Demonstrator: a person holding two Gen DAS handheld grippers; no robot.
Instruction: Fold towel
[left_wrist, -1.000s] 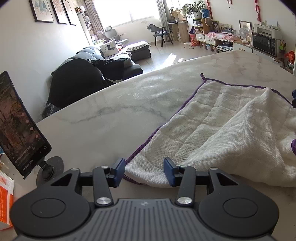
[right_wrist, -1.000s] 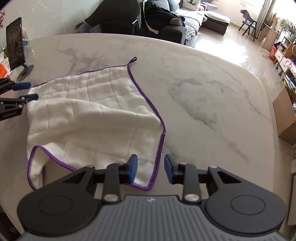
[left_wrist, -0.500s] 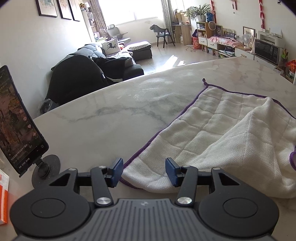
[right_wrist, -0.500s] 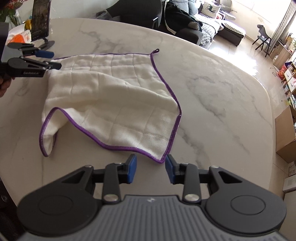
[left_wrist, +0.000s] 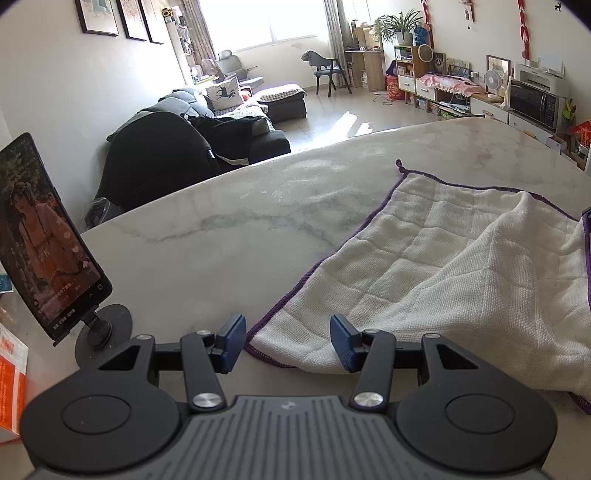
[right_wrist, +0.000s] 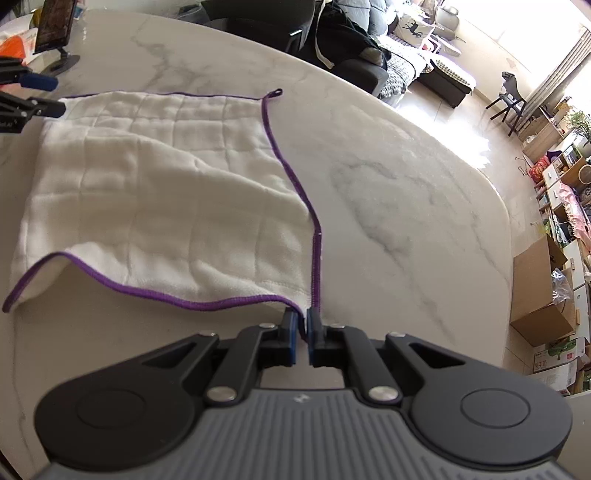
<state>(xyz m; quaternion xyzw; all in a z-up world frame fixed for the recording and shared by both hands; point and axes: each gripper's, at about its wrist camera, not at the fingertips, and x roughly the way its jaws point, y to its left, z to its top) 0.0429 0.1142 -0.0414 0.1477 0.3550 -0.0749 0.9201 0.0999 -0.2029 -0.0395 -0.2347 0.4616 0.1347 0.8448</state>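
A white towel (right_wrist: 159, 199) with a purple hem lies partly folded over itself on the marble table (right_wrist: 388, 177). It also shows in the left wrist view (left_wrist: 443, 266). My right gripper (right_wrist: 301, 332) is shut on the towel's near corner, where two purple hems meet. My left gripper (left_wrist: 286, 341) is open, and the towel's folded corner lies between its blue pads without being pinched. The left gripper also shows at the left edge of the right wrist view (right_wrist: 37, 94).
A phone on a round stand (left_wrist: 48, 251) is at the table's left, next to an orange box (left_wrist: 11, 376). The table's far edge drops to a living room with a dark sofa (left_wrist: 177, 155). Cardboard boxes (right_wrist: 539, 295) stand on the floor at the right.
My right gripper moved forward to the towel's near corner and shut on it. My left gripper stayed open at the folded corner, shifting only slightly.
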